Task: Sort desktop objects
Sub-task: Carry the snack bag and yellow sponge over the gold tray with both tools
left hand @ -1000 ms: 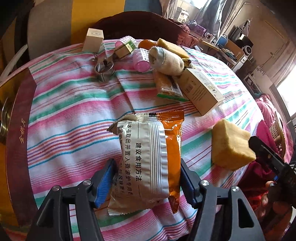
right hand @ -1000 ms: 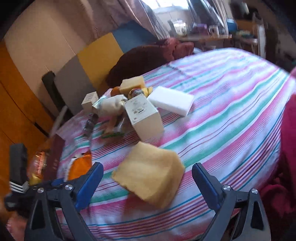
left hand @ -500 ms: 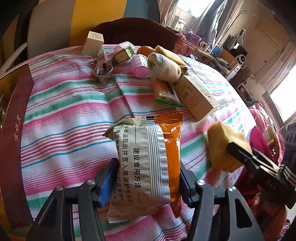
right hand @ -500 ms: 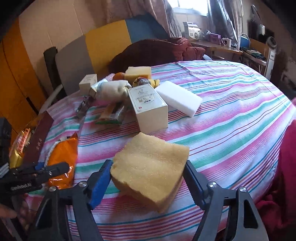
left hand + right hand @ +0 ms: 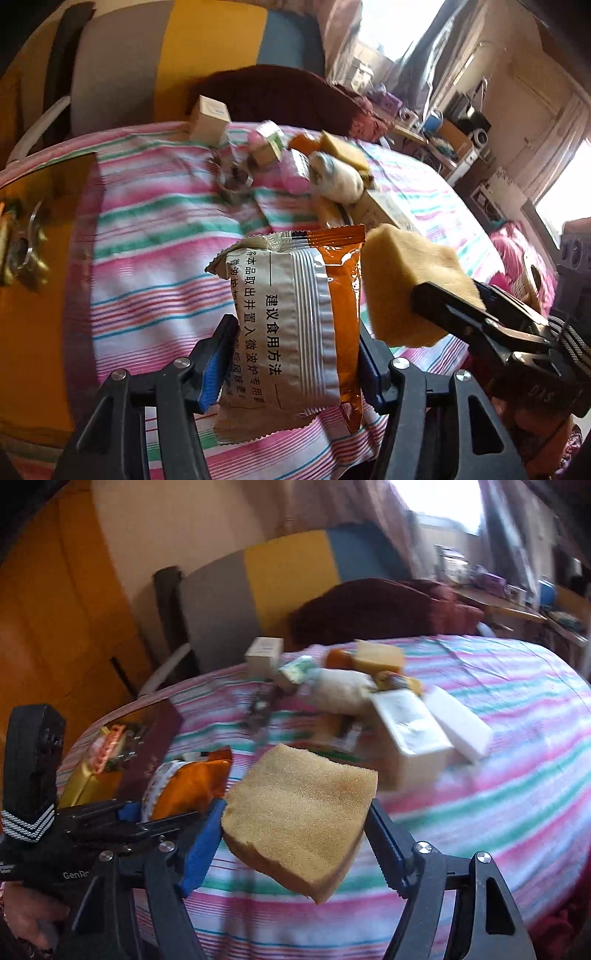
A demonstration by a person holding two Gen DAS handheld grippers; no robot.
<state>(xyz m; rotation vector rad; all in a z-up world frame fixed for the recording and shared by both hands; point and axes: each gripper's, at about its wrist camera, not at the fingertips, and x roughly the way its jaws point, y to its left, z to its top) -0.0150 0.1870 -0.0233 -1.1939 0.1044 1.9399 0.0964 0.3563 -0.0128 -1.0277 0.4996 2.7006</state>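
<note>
Both grippers loaded, held above the striped desk [image 5: 155,236].
Left gripper [image 5: 295,363] has its fingers clamped on the snack pack [image 5: 295,317]; right gripper [image 5: 295,840] has its fingers squeezing the sponge [image 5: 299,816], just beside the pack. Boxes [image 5: 410,727] sit further back.

1. Hand-held grippers — two: left hand-held gripper [image 5: 295,362], right hand-held gripper [image 5: 295,834].
2. Yellow sponges — two: held sponge [image 5: 299,812], far sponge [image 5: 378,655].
3. Snack packets — one orange-and-white packet [image 5: 291,328].
4. White foam blocks — one [image 5: 460,725].
5. Cartons — at least two: large carton [image 5: 410,725], small carton [image 5: 263,656]; the blurred pile prevents a firmer count.
</note>
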